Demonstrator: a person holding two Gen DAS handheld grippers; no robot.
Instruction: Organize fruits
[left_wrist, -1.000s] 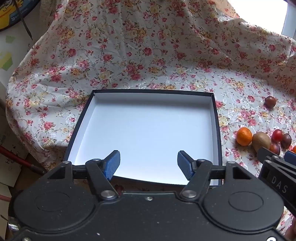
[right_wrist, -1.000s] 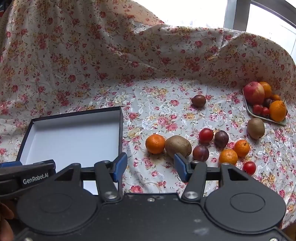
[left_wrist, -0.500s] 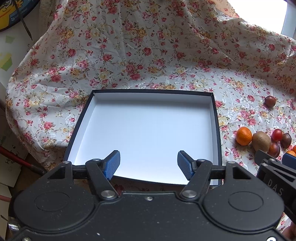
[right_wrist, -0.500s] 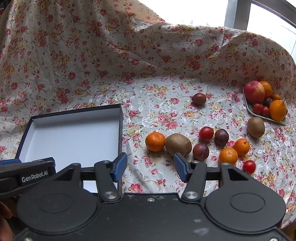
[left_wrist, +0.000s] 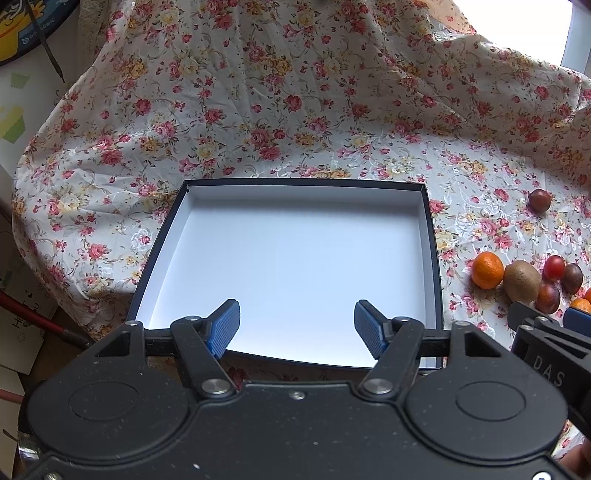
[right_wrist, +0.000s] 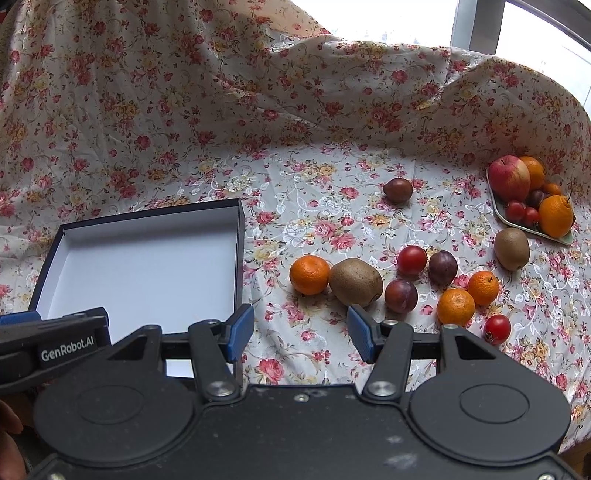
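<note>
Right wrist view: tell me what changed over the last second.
The right gripper eased slightly forward, so the loose fruit sits a little lower in view. Nothing was gripped or released. Both grippers stay open, the left gripper over the empty dark-rimmed white box.

cloth: thin printed fabric, creased, faint sheen
box: card, matt white inside, dark smooth rim
left gripper: matt black plastic, speckled; blue ribbed pads; shiny metal rivets
kiwi: dull, fuzzy brown skin
mandarin: pitted, slightly glossy peel
tomato: smooth, glossy
dish: smooth pale glaze, at 3 o'clock
</note>
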